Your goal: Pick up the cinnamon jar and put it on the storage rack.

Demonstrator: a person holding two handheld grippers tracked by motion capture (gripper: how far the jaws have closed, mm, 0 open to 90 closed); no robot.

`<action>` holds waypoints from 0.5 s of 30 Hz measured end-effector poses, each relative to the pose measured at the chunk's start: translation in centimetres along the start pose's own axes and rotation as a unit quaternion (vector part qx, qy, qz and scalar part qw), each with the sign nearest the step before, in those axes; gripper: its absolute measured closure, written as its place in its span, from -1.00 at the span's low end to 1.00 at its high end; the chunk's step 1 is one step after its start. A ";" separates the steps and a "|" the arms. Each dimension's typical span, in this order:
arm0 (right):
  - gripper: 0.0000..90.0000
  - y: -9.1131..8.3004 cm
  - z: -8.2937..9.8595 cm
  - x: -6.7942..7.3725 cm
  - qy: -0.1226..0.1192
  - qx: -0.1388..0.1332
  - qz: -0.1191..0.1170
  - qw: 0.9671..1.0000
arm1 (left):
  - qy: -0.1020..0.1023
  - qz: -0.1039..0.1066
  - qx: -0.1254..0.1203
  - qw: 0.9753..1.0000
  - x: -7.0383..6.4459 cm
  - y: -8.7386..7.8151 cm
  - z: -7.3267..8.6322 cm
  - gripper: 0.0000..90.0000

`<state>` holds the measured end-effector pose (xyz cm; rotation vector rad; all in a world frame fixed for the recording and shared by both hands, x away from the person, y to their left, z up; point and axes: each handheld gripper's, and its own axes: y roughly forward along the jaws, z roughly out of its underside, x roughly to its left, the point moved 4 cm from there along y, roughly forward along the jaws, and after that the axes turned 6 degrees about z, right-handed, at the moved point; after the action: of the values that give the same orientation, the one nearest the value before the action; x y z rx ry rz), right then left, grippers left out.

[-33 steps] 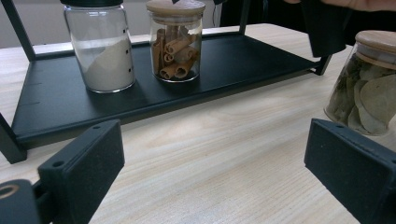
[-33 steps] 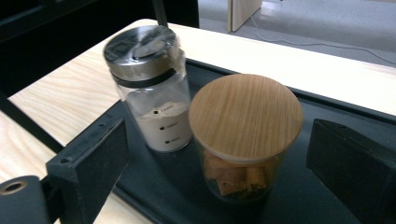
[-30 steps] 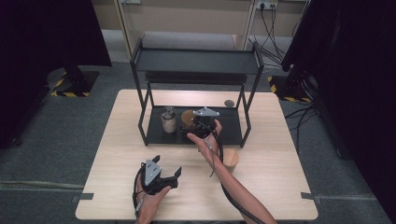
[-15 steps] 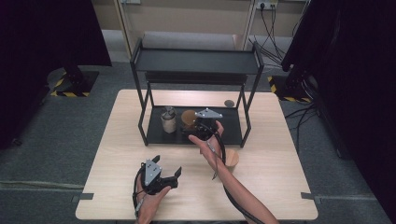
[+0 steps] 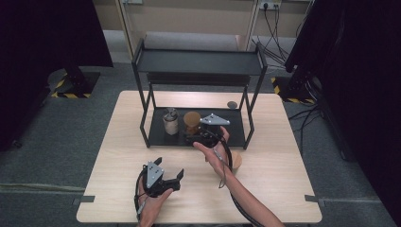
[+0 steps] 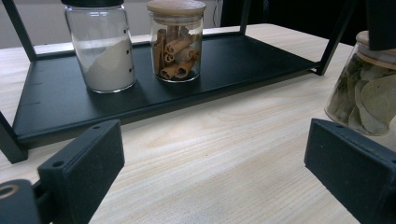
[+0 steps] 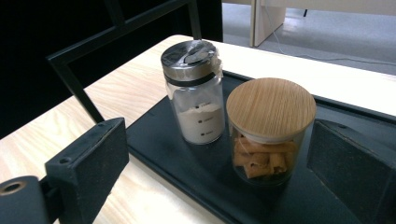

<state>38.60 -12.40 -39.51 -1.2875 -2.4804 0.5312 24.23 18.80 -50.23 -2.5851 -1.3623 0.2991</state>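
Note:
Two jars stand on the lower shelf (image 5: 227, 135) of a black metal rack. One is a glass shaker of white powder (image 5: 170, 121) (image 7: 194, 88) (image 6: 105, 51); the other holds cinnamon sticks under a wooden lid (image 5: 192, 122) (image 7: 271, 126) (image 6: 177, 44). My right gripper (image 5: 196, 137) (image 7: 219, 140) hovers open just in front of the cinnamon jar, and its jaws touch nothing. My left gripper (image 5: 169, 168) (image 6: 217, 163) rests open and empty over the table's front left. A jar of bay leaves (image 5: 235, 161) (image 6: 366, 93) stands on the table beside my right forearm.
The rack's upper shelf (image 5: 198, 61) overhangs the jars, and its legs (image 5: 249, 118) frame the lower shelf. A small dark round object (image 5: 231, 104) lies on the table behind the rack. Bare wooden tabletop (image 5: 283, 175) lies to the right and left.
My right gripper has drawn back slightly toward the person and to the right, away from the cinnamon jar. The left gripper and the jars stay put.

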 end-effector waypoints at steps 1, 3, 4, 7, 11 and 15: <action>-0.87 -0.1 0.1 0.0 -0.001 -0.001 -0.002 1.000 | 0.000 0.000 0.000 1.000 0.0 0.0 0.0 -0.90; -0.87 -0.5 0.2 0.0 0.001 -0.003 -0.005 1.000 | 0.000 0.000 0.000 1.000 0.0 0.0 0.0 -0.90; -0.87 -0.6 0.2 -0.1 0.000 -0.005 -0.007 1.000 | -0.001 0.000 0.000 1.000 0.0 0.0 0.0 -0.90; -0.87 -1.1 0.4 -0.1 -0.001 -0.009 -0.014 1.000 | -0.001 0.000 -0.001 1.000 0.0 0.0 0.0 -0.90; -0.87 -1.7 0.7 -0.2 0.001 -0.012 -0.022 1.000 | 0.000 0.000 0.000 1.000 0.0 0.0 0.0 -0.90; -0.87 -2.2 1.1 -0.2 -0.001 -0.015 -0.030 0.999 | 0.000 -0.001 -0.001 1.000 0.0 0.0 0.0 -0.90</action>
<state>36.67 -13.90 -39.48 -1.2196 -2.5294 0.4821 24.21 18.80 -50.25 -2.5857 -1.3646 0.2991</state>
